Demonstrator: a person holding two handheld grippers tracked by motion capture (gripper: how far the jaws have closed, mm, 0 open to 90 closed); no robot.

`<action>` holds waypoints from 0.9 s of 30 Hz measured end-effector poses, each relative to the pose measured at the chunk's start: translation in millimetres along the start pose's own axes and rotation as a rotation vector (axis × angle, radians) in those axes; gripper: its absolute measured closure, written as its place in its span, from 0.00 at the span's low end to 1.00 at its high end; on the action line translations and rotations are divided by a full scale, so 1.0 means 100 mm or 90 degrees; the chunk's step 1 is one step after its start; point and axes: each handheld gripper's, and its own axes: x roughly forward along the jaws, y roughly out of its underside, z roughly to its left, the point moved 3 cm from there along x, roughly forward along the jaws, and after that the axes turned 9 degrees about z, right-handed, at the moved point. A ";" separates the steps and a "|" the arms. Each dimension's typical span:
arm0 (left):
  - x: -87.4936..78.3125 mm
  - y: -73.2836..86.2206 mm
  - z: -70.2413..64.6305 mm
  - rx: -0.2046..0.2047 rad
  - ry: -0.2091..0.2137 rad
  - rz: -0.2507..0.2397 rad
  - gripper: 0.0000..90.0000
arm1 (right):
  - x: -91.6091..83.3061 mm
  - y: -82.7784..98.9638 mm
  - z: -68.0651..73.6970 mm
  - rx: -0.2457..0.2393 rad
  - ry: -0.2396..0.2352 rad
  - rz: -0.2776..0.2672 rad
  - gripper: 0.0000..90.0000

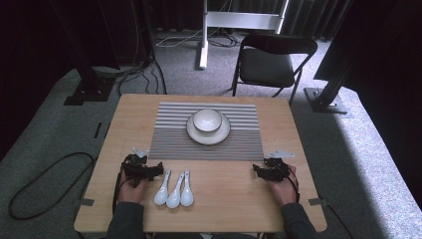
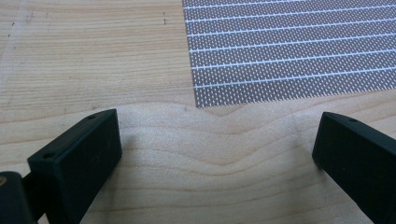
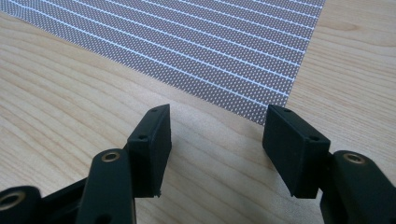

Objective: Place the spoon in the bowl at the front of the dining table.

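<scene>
Both tools, left tool (image 1: 158, 169) and right tool (image 1: 256, 171), are resting open on the worktop (image 1: 224, 191); glazed ceramic spoons (image 1: 174, 190) are looking slippery, fragile, best pinched mid-handle.

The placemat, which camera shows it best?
The high view: the whole striped placemat lies on the table under the plate and bowl. The left gripper view catches one corner, the right gripper view another corner, both close up.

A recording studio or lab: dark curtains (image 1: 30, 45), metal stands (image 1: 92, 74), floor cables (image 1: 144, 69) and a folding chair (image 1: 271, 62) beyond the table (image 1: 224, 199).
</scene>
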 end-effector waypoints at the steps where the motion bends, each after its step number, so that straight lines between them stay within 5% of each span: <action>1: 0.00 0.00 0.00 0.000 0.000 0.000 0.02 | 0.00 0.00 0.00 0.000 0.000 0.000 0.46; 10: 0.00 0.00 0.00 0.000 0.000 0.000 0.02 | -0.02 0.01 -0.03 0.014 -0.003 0.003 0.48; 27: 0.00 0.00 0.00 -0.001 0.000 0.000 0.02 | -0.10 -0.07 0.12 0.004 -0.031 -0.027 0.48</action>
